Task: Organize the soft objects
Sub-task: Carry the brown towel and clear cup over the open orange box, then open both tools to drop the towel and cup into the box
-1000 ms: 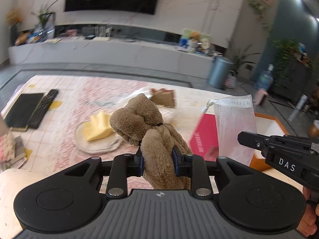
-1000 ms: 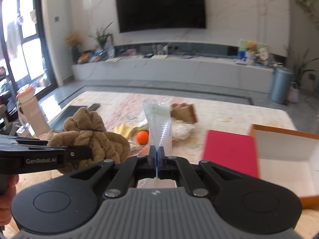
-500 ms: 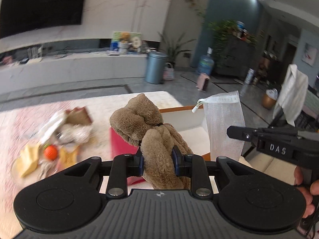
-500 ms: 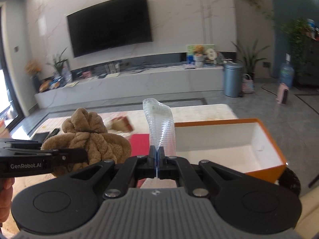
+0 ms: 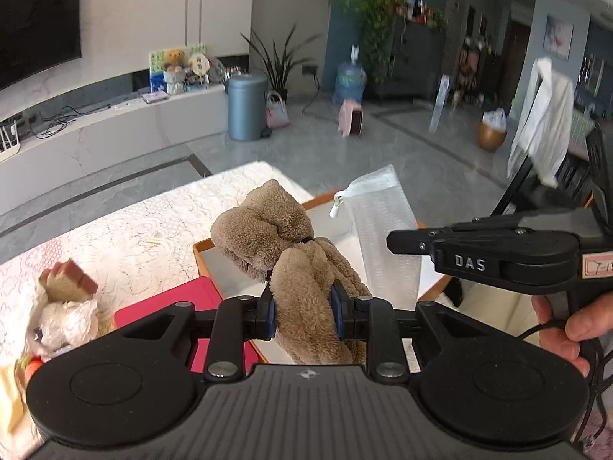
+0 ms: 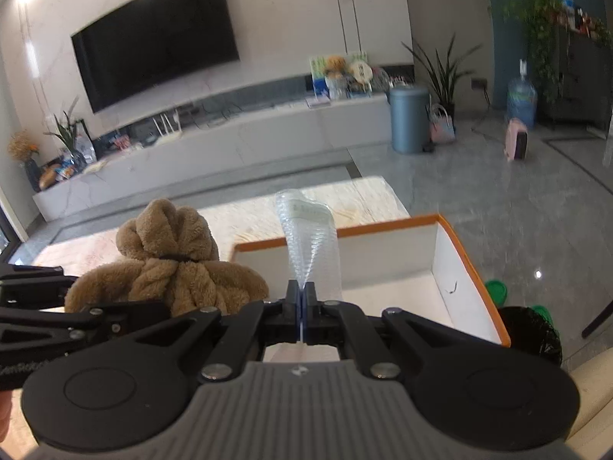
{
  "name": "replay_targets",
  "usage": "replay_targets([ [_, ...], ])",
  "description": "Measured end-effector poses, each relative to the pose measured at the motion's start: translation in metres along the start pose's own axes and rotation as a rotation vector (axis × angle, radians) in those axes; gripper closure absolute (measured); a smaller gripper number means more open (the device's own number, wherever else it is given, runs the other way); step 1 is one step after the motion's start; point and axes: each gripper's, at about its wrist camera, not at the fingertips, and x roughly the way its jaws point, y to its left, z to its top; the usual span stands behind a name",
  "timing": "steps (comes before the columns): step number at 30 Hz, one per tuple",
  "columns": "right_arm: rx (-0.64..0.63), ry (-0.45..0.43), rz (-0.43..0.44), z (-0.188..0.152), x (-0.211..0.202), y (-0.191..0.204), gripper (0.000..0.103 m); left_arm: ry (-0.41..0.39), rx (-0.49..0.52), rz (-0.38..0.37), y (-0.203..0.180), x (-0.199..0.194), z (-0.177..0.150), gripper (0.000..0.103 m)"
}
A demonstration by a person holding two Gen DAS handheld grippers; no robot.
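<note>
Now hanging in mid-air over the orange-rimmed white box point(image 5: 208, 258): fluffy brown bundled towel tied with a dark band point(image 5: 291, 253), being pinched by the left gripper point(image 5: 302, 316). Just beside it, being clamped flat by the right gripper point(image 6: 305, 312), translucent white mesh pouch point(image 6: 312, 241), also dangling above that box, with a red flat mat point(image 5: 168, 299) lying alongside on the pale patterned table point(image 5: 126, 230).

Black television point(image 6: 157, 34) on marble wall point(image 6: 287, 7); grey floor point(image 6: 498, 191), blue bin point(image 6: 408, 119).
</note>
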Motion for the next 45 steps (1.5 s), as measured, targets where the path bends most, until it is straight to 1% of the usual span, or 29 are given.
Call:
replay_targets([
  [5,-0.004,0.094,0.008,0.006,0.052,-0.017,0.103,0.122,0.043,0.018,-0.004,0.045,0.001,0.073],
  [10,0.014,0.197,0.036,0.0,0.098,-0.03,0.103,0.242,0.076,0.033,-0.005,0.08,-0.005,0.073],
  [12,0.019,0.233,0.047,-0.002,0.114,-0.034,0.103,0.275,0.096,0.04,-0.006,0.09,-0.008,0.073],
  [15,0.033,0.292,0.058,-0.007,0.136,-0.04,0.103,0.328,0.123,0.031,-0.007,0.102,-0.014,0.072],
  [19,0.039,0.352,0.048,-0.014,0.155,-0.042,0.103,0.361,0.143,0.046,-0.006,0.109,-0.022,0.071],
  [23,0.024,0.383,0.03,-0.019,0.162,-0.04,0.103,0.366,0.154,0.045,-0.007,0.11,-0.025,0.066],
  [25,0.018,0.395,0.02,-0.02,0.163,-0.04,0.103,0.361,0.164,0.051,-0.01,0.111,-0.022,0.066],
  [27,0.015,0.402,0.018,-0.02,0.163,-0.04,0.101,0.358,0.168,0.056,-0.011,0.111,-0.019,0.061],
  [28,0.013,0.404,0.015,-0.019,0.164,-0.04,0.1,0.352,0.163,0.049,-0.01,0.109,-0.02,0.06],
  [30,0.011,0.4,0.005,-0.018,0.161,-0.04,0.098,0.347,0.151,0.042,-0.009,0.107,-0.017,0.054],
  [32,0.01,0.397,0.001,-0.018,0.158,-0.038,0.085,0.339,0.151,0.042,-0.008,0.109,-0.01,0.052],
  [33,0.008,0.395,-0.002,-0.017,0.156,-0.038,0.081,0.333,0.151,0.04,-0.008,0.107,-0.009,0.051],
  [35,0.003,0.391,-0.016,-0.015,0.154,-0.036,0.066,0.319,0.151,0.031,-0.009,0.099,-0.008,0.048],
  [39,-0.001,0.366,-0.03,-0.008,0.141,-0.034,0.064,0.29,0.143,0.021,-0.008,0.084,-0.003,0.048],
  [41,-0.005,0.349,-0.038,-0.005,0.132,-0.031,0.062,0.27,0.134,0.016,-0.007,0.073,-0.002,0.048],
  [45,-0.01,0.29,-0.047,0.003,0.105,-0.023,0.058,0.215,0.107,0.024,-0.001,0.045,0.0,0.048],
])
